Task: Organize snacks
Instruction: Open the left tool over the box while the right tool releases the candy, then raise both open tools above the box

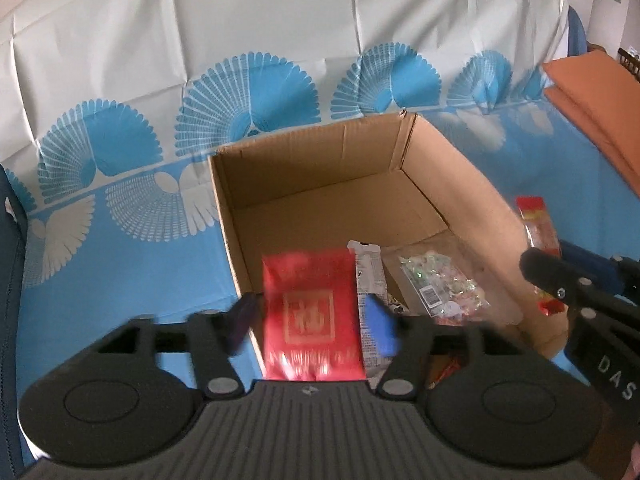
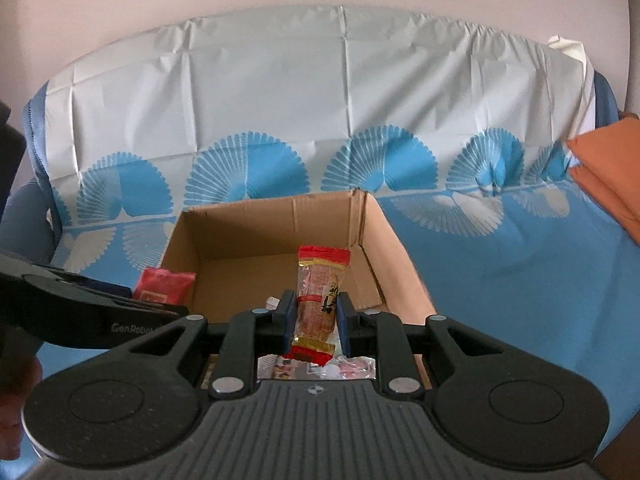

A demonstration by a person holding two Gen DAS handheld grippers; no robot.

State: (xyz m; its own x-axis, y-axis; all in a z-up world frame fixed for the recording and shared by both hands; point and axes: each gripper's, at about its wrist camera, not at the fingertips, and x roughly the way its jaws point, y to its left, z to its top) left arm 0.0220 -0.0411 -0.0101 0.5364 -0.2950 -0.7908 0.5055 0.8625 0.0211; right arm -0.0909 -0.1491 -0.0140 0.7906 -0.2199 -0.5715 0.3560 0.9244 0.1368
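While the left gripper (image 1: 312, 322) stands wide around a red packet (image 1: 314, 312), the right gripper (image 2: 313, 316) clamps a snack bar (image 2: 320, 300) above the cardboard box (image 2: 280, 216); orange cushions (image 2: 608, 168) lie aside.

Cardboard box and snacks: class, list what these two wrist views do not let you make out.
- Red packet, left wrist view: print motion-blurred, unreadable.
- Cardboard box near end, both views: hidden behind the tool bodies.
- Wrapped snack bar, right wrist view: label too small to read.
- Orange cloth: cut off by the frame edge.
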